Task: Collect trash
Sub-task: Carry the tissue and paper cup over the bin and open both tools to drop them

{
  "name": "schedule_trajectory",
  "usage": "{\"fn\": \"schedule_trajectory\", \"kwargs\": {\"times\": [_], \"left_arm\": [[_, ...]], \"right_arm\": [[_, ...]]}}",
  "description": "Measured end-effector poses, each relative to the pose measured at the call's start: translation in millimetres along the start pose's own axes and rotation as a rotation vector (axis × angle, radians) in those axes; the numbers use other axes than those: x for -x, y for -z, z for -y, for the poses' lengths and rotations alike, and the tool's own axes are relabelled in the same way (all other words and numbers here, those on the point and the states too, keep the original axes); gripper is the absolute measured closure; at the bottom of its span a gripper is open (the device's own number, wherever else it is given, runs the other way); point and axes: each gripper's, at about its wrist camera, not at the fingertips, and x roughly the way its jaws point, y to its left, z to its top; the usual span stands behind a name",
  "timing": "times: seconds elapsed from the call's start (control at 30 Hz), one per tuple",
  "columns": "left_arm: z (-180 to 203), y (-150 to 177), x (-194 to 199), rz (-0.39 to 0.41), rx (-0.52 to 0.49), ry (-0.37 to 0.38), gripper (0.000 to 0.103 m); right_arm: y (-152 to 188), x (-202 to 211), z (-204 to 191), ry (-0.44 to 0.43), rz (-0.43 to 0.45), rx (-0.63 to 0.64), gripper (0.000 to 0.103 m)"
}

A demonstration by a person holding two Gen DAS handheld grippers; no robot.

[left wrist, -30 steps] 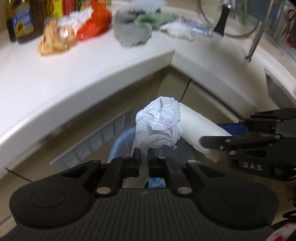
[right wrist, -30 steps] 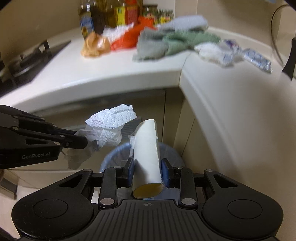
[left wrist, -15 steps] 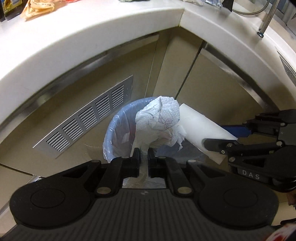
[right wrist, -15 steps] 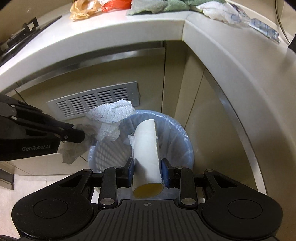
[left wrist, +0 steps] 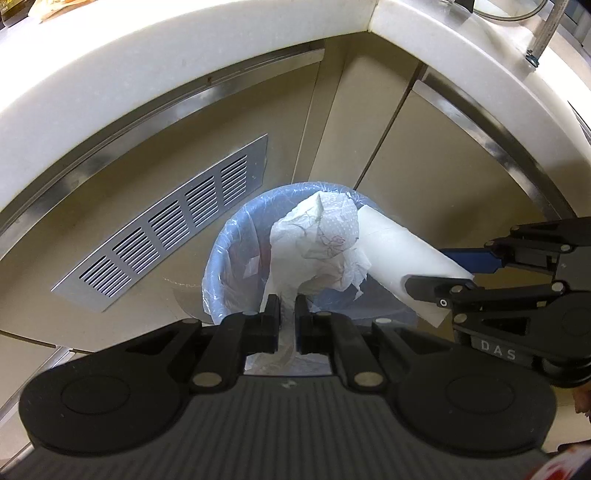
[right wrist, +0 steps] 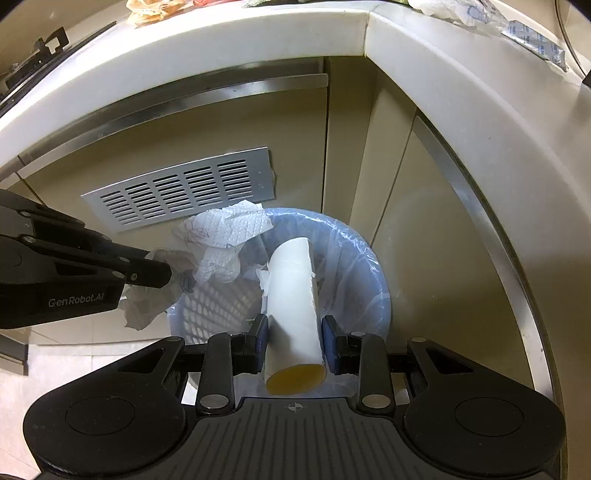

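My left gripper (left wrist: 287,308) is shut on a crumpled white paper towel (left wrist: 317,243) and holds it over a blue bin lined with a clear bag (left wrist: 221,258). My right gripper (right wrist: 293,332) is shut on a white cardboard tube (right wrist: 293,295) with a yellowish inner end, also held above the bin (right wrist: 369,284). In the left wrist view the tube (left wrist: 399,254) sits just right of the towel, held by the right gripper (left wrist: 443,280). In the right wrist view the towel (right wrist: 221,240) hangs from the left gripper (right wrist: 162,273) over the bin's left rim.
The bin stands on the floor in the corner under a curved white counter (right wrist: 221,48). A metal vent grille (right wrist: 177,192) is in the cabinet front behind it. Bags and wrappers (right wrist: 480,14) lie on the counter top. A tap pipe (left wrist: 543,33) rises at the right.
Both grippers have dropped from counter height down toward the bin, still holding the towel and the tube. The counter top has slid out of view upward.
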Motion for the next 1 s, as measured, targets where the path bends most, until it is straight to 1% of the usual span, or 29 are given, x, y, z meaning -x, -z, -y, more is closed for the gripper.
{"fn": "schedule_trajectory", "kwargs": {"times": [0.3,0.37,0.4,0.43,0.7,0.8,1.0], "left_arm": [[1.9,-1.5,-3.6,-0.003,0.001,-0.007,0.096],[1.2,-2.2,-3.7,0.021,0.02,-0.015,0.089],[0.8,-1.6,-3.5,0.03,0.028,-0.017,0.072],[0.4,-1.2,-4.1,0.033,0.032,-0.015,0.066],[-2.3,3.4,-4.5,0.013,0.036,-0.027,0.066],[-7.2,3.6,-4.9,0.005,0.042,-0.032,0.066],[-4.1,-0.3,-5.6,0.01,0.05,-0.037,0.066]], "right_arm": [[-4.6,-6.8,2.7,0.002,-0.006,-0.012,0.071],[-5.8,-9.5,4.3,0.001,-0.009,-0.016,0.071],[-6.1,-11.5,5.4,0.0,-0.013,-0.018,0.071],[-6.2,-13.4,5.9,0.0,-0.018,-0.018,0.071],[-8.3,-24.0,7.0,-0.005,-0.04,-0.021,0.071],[-9.0,-24.8,7.2,-0.011,-0.039,-0.023,0.071],[-11.3,-24.7,6.5,-0.026,-0.025,-0.032,0.071]]}}
